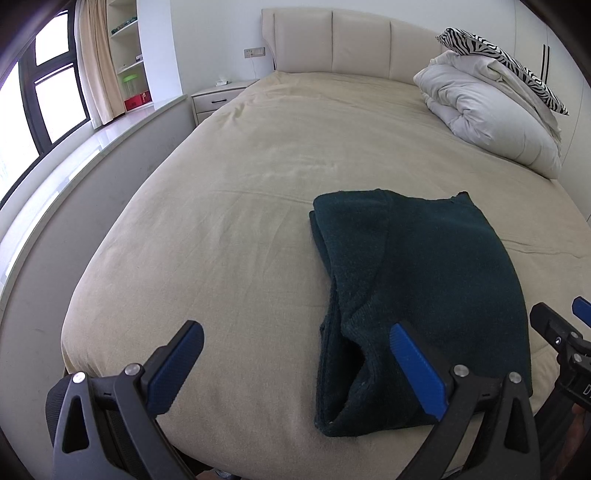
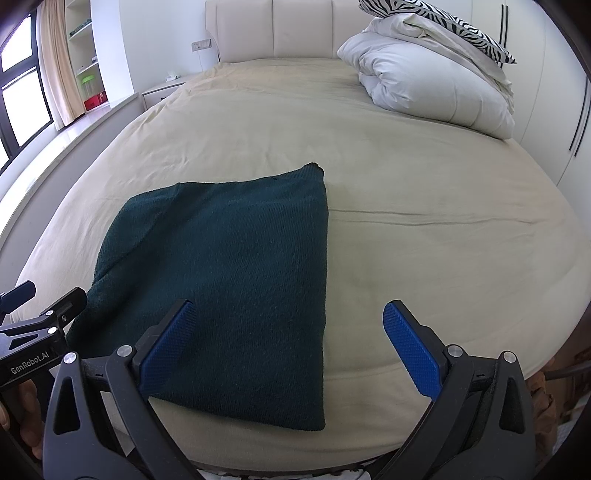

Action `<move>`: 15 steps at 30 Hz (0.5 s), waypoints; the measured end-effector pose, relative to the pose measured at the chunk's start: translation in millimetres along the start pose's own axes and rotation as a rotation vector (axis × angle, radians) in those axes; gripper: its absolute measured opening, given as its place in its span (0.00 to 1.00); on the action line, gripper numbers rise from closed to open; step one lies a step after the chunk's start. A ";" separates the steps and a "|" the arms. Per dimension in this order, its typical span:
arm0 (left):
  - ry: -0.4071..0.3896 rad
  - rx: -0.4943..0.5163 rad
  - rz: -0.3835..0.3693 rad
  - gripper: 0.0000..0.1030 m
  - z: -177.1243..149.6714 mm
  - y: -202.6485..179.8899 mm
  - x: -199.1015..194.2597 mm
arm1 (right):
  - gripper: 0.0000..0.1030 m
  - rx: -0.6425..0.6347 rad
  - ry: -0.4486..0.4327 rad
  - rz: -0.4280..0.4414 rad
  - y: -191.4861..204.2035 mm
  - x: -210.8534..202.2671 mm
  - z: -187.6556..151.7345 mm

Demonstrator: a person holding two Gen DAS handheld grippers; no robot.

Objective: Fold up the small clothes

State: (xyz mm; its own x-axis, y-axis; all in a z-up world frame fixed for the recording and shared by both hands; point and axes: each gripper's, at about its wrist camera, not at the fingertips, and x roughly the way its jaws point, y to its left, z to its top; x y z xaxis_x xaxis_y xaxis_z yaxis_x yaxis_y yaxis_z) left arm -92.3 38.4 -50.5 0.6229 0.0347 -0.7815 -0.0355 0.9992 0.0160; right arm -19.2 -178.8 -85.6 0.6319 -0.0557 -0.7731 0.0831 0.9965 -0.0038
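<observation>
A dark green knit garment (image 1: 424, 280) lies folded into a long rectangle on the beige bed sheet (image 1: 240, 221), near the foot edge. It also shows in the right wrist view (image 2: 236, 273). My left gripper (image 1: 295, 350) is open and empty, hovering over the garment's near left corner. My right gripper (image 2: 290, 325) is open and empty, hovering over the garment's near right edge. The right gripper shows at the right edge of the left wrist view (image 1: 561, 332); the left gripper shows at the left edge of the right wrist view (image 2: 37, 306).
A white duvet (image 2: 432, 85) with a zebra pillow (image 2: 443, 22) is piled at the bed's far right. A padded headboard (image 1: 332, 40), a nightstand (image 1: 218, 98), a window ledge (image 1: 74, 158) and shelves (image 1: 125, 55) lie to the left.
</observation>
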 end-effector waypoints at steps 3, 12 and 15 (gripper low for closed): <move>0.001 0.001 -0.001 1.00 -0.9 0.0 1.1 | 1.00 0.000 0.001 0.000 -0.2 -0.2 -0.7; 0.007 0.005 -0.006 1.00 1.7 1.9 2.1 | 1.00 -0.002 0.002 0.001 -1.1 0.5 -1.3; 0.004 0.004 -0.015 1.00 1.5 2.6 1.4 | 1.00 -0.003 0.003 0.001 -1.0 0.4 -1.3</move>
State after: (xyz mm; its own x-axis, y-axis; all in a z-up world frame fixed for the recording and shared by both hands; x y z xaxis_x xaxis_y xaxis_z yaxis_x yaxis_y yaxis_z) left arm -90.3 41.0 -50.7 0.6200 0.0193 -0.7844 -0.0227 0.9997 0.0067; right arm -20.0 -179.8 -86.8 0.6298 -0.0545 -0.7748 0.0803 0.9968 -0.0048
